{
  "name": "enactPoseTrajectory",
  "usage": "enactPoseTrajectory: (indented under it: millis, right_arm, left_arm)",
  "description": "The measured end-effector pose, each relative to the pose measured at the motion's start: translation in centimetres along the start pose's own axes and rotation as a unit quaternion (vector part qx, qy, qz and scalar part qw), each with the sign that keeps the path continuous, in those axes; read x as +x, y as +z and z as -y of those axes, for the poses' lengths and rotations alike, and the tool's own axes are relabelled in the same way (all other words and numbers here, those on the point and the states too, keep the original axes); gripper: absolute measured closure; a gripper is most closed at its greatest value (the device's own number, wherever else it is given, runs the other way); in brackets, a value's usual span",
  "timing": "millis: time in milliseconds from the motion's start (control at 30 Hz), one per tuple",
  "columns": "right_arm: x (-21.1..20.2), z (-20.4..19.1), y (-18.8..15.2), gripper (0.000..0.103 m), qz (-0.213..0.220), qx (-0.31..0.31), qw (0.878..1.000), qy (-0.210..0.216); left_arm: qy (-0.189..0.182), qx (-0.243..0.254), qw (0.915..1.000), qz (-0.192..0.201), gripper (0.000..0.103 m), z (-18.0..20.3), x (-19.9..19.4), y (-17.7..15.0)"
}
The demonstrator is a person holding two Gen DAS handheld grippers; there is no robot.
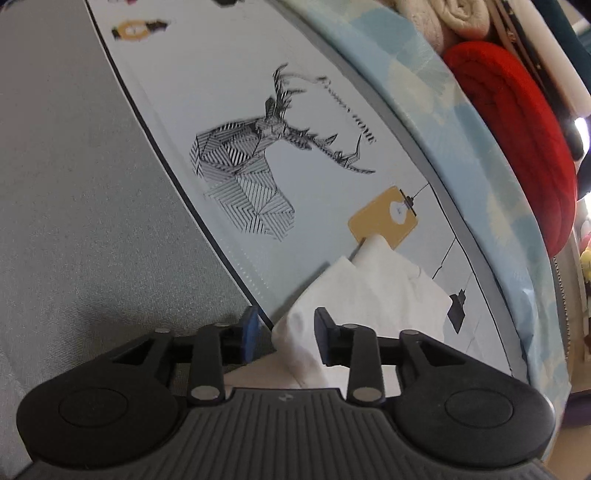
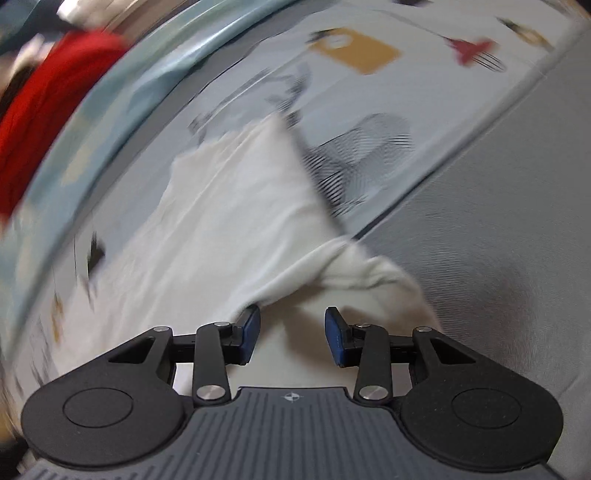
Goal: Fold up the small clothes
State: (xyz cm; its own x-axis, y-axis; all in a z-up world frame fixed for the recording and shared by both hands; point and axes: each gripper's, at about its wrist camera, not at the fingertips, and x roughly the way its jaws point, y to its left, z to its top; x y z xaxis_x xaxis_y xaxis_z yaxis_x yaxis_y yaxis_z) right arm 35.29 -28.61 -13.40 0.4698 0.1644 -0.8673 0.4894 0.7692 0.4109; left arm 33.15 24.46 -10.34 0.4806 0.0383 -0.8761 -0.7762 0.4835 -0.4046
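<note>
Garment [image 1: 373,295], white and small, lies on your printed mat [image 1: 221,110], below the stag print [image 1: 251,173] and partly over the mustard tag print [image 1: 384,218]. Use the stag as your marker: in the left wrist view the cloth sits down and to the right of it, one folded corner reaching up onto the tag.

Your left gripper [image 1: 284,338] hangs over the near edge of the garment, where mat meets grey surface [image 1: 74,221]. Jaws partly apart. White cloth shows in the gap between them, but neither blue pad [image 1: 251,332] presses on it; nothing gripped.

Your right gripper [image 2: 291,338] also stands partly apart. Its view is blurred. There the garment [image 2: 236,206] spreads up from the jaws towards the stag [image 2: 362,155], which lies just past the cloth's far corner. A rolled fold of cloth [image 2: 332,269] crosses just ahead of the fingers. The left-hand pad [image 2: 249,332] looks to touch that fold's edge; the other pad is clear of it. No clamp that you could call a hold.

Beyond the stag, past the mat's far edge, a pale blue patterned cloth [image 1: 461,122] runs along as a border. Behind that border sit a red folded item [image 1: 517,147] and a cream one [image 1: 454,22].

Grey surface lies on the near side of the stag, bare in both views.
</note>
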Motion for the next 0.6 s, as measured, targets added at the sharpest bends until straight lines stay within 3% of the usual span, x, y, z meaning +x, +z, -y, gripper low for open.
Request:
enactPoseTrajectory:
  millis: [133,233,300,600]
  right_arm:
    - [-0.3,3.2,1.0,0.057,0.020,0.123,0.992,0.020]
    - [-0.5,4.7,1.1,0.057,0.028,0.179,0.983,0.027]
    - [-0.7,4.8,1.0,0.057,0.029,0.188,0.981,0.032]
    - [0.2,4.9,0.7,0.055,0.040,0.216,0.974,0.057]
  left_arm:
    - [-0.012,-0.021,0.9989,-0.042,0.065,-0.5,1.7,-0.1]
    - [-0.015,-0.008,0.9989,-0.045,0.087,-0.3,2.1,-0.4]
    - [-0.020,0.002,0.9991,-0.037,0.094,0.1,1.9,-0.5]
    - [-0.032,0.029,0.9990,-0.013,0.095,1.4,0.8,-0.7]
